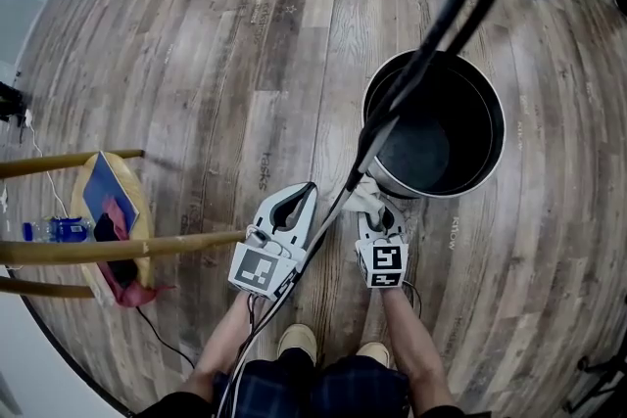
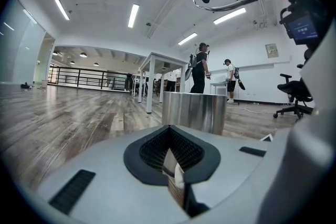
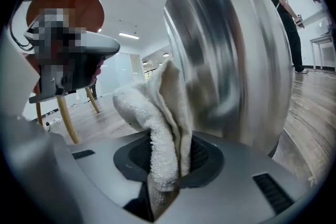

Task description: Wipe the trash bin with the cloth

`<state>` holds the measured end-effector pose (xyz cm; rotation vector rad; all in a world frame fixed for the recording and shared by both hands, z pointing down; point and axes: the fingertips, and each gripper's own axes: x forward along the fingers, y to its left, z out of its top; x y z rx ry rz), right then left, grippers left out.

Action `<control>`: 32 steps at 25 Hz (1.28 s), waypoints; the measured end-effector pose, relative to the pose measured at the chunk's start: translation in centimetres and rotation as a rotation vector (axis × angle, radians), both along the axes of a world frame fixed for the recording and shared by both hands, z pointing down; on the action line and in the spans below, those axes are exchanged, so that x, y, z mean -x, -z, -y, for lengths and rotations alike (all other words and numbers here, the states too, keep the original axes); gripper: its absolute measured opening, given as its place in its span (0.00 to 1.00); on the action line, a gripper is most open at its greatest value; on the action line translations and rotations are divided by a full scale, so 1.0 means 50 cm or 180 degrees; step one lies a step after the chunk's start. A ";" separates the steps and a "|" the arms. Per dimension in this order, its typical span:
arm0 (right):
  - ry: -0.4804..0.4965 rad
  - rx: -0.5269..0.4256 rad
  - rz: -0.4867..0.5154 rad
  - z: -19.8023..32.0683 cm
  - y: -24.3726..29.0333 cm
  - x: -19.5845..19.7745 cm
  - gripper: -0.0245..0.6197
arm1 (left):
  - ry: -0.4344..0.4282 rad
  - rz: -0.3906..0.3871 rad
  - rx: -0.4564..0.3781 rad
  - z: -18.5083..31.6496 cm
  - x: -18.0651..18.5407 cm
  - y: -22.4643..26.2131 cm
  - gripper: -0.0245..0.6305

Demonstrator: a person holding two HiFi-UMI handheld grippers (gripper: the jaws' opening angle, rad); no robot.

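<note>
Right gripper [image 3: 167, 176] pinching cloth [image 3: 157, 113] at trash bin [image 3: 236, 60] wall, open floor [image 1: 225, 64]

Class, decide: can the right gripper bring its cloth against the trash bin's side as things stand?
Probably yes: the right gripper holds the cloth beside the trash bin, with nothing between.

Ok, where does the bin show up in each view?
Head view: bin right of centre in the upper half, seen from above, top open.
Left gripper view: bin at centre, upright on the floor beyond the jaws.
Right gripper view: bin fills the upper right, close up.
Landmark: cloth at the bin's near side; it also shows in the right gripper view as cloth, but not in the left gripper view.
</note>
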<state>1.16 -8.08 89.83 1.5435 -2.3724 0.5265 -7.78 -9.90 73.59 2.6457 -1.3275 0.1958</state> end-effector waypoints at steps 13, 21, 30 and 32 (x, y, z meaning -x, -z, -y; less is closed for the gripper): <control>-0.0356 0.0076 -0.0031 -0.010 -0.020 -0.078 0.19 | -0.0002 0.0017 0.0008 0.000 0.002 0.001 0.03; -0.0694 0.0037 -0.0108 -0.054 -0.016 -0.191 0.19 | -0.0018 -0.0009 0.0033 0.001 -0.005 -0.008 0.03; -0.1233 0.0109 -0.0094 -0.053 -0.034 -0.348 0.19 | -0.0071 -0.0001 0.0018 0.004 -0.011 -0.009 0.03; -0.1400 0.0140 -0.0045 -0.043 -0.043 -0.392 0.19 | -0.0077 0.0043 -0.0021 0.005 -0.005 -0.009 0.03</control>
